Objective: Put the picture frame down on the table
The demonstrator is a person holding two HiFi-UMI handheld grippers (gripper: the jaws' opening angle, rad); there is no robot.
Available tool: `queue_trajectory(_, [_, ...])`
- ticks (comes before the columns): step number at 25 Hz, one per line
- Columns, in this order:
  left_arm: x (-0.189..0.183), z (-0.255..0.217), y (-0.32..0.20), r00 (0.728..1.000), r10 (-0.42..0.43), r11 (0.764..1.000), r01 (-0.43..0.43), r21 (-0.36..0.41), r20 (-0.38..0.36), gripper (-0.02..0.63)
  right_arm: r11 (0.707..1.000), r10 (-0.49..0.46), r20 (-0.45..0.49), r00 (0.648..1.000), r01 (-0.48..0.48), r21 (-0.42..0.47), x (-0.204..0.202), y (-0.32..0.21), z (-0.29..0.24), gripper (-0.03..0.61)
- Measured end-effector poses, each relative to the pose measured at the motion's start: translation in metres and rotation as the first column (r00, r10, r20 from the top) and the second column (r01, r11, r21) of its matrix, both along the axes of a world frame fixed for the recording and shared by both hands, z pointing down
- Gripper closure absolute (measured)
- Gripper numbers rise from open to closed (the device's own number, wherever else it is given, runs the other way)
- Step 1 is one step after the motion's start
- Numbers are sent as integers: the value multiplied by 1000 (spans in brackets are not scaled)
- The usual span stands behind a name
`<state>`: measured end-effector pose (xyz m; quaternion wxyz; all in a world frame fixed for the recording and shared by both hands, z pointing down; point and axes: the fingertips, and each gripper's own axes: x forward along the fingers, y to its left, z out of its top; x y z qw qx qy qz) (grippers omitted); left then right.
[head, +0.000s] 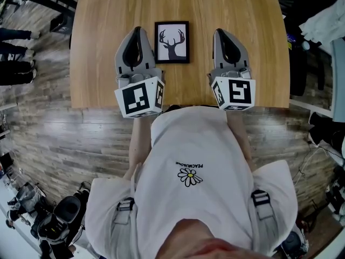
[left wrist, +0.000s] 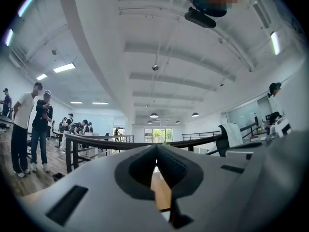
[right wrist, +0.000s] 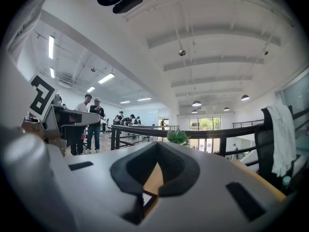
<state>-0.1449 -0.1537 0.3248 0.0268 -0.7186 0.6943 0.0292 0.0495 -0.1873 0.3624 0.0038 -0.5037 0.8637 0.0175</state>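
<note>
The picture frame (head: 172, 42) is black with a white print of an antlered deer head. It lies flat on the wooden table (head: 108, 15), near the middle, face up. My left gripper (head: 137, 31) rests on the table just left of the frame, jaws shut with nothing in them. My right gripper (head: 220, 33) rests just right of the frame, also shut and holding nothing. Neither gripper touches the frame. In the left gripper view the left gripper (left wrist: 155, 147) has its jaws meeting at the tips, and only a sliver of tabletop shows through. The right gripper (right wrist: 157, 143) looks the same.
The table's front edge (head: 178, 107) runs just behind the marker cubes, against my white shirt. A plank floor surrounds the table. Bags (head: 59, 220) lie at lower left. A black railing (right wrist: 145, 127) and standing people (left wrist: 29, 124) are beyond, and a chair with a towel (right wrist: 282, 134) is at the right.
</note>
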Motion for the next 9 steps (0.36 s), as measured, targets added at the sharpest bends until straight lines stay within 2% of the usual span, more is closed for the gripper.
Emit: queue_trajectory(9, [-5,-4,2,999,0,1000,0,-1,-38,600,1000,0,-9,1000,0,-4,-1,1,2,584])
